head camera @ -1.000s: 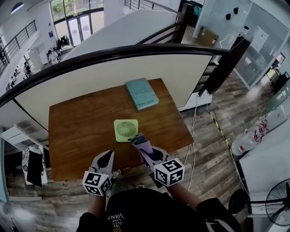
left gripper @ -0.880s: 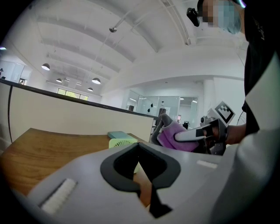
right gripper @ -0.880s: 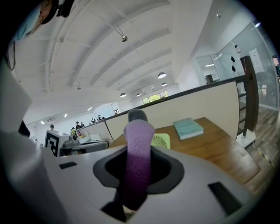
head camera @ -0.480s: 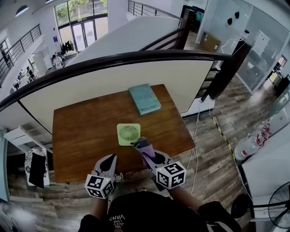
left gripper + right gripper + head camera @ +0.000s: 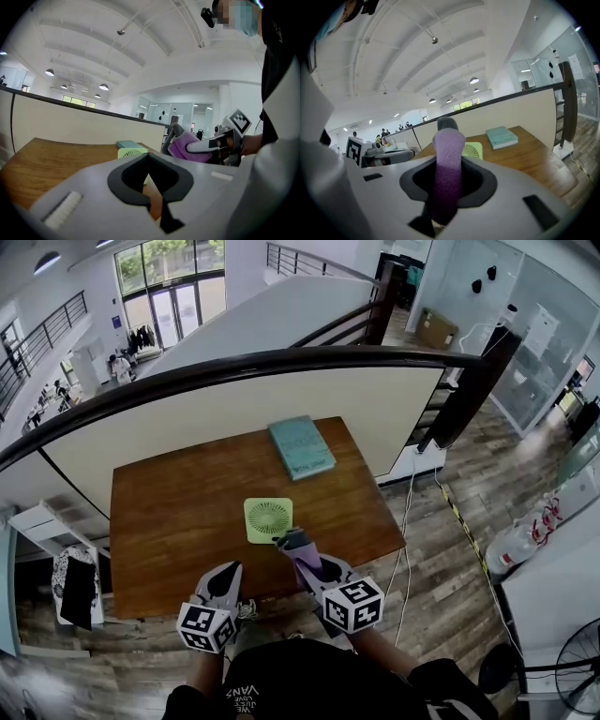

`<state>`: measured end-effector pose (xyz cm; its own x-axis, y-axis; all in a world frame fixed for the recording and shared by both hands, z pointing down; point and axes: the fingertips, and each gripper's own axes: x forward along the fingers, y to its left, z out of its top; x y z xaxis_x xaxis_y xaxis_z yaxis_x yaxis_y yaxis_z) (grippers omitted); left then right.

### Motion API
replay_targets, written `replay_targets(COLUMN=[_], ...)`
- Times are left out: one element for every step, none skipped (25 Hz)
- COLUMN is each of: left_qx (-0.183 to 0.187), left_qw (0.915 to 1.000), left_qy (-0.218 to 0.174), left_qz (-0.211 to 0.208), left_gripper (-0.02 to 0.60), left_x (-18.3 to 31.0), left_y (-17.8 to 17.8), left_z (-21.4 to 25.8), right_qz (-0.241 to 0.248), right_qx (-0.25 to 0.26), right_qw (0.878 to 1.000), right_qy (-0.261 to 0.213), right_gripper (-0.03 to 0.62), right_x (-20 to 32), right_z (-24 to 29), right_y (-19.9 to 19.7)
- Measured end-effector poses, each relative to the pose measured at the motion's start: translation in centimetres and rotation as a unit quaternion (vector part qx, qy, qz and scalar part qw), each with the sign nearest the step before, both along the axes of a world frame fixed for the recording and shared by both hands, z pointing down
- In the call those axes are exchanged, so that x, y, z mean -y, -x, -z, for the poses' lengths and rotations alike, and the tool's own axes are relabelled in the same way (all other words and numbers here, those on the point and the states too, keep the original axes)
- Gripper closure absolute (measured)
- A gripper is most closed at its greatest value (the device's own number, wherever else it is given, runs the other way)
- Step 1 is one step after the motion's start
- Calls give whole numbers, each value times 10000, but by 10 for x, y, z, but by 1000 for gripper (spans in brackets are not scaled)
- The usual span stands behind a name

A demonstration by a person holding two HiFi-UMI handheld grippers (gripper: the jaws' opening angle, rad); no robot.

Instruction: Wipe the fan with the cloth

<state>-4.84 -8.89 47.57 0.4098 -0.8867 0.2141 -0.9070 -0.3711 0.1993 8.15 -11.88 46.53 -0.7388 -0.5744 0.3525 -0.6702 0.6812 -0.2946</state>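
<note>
Wooden table (image 5: 169, 521), light green square fan (image 5: 269, 519) lying flat near its middle, grille facing up. Teal book (image 5: 302, 447) flat on the table beyond the fan, toward the far edge, apart from it. Right gripper (image 5: 289, 540) reaches in over the near table edge, jaws clamped on a purple cloth (image 5: 298, 547); cloth tip sits at the fan's near right corner, touching or just short, can't tell from the head view. In the right gripper view the right gripper (image 5: 446, 129) has both jaws pressed onto the cloth (image 5: 446, 173), which runs up between them as a folded strip, a grey tip poking above it; fan (image 5: 472, 150) just behind the cloth, book (image 5: 501, 137) farther right on the table. Left gripper (image 5: 223, 576) held low at the near table edge, left of the right one and well short of the fan. In the left gripper view the left gripper (image 5: 148, 154) has its jaws closed tip to tip with nothing between them; fan (image 5: 131, 152) and book (image 5: 125, 144) visible past them, cloth (image 5: 187, 146) in the other gripper off to the right. Marker cube (image 5: 352, 604) on the right gripper.
</note>
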Motion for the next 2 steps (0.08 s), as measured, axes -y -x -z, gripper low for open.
replay_targets(left_qx=[1, 3], left_qw=[10000, 10000], left_qy=[5, 10], left_qz=[-1, -2], left_gripper=[571, 571], left_x=[0, 0], left_y=[0, -1], left_z=[-1, -2], right_qz=[-2, -3], right_qx=[-2, -3], right_qw=[10000, 10000], right_qy=[3, 5], right_gripper=[496, 496], right_x=[0, 0], right_z=[-1, -2], right_y=[0, -1])
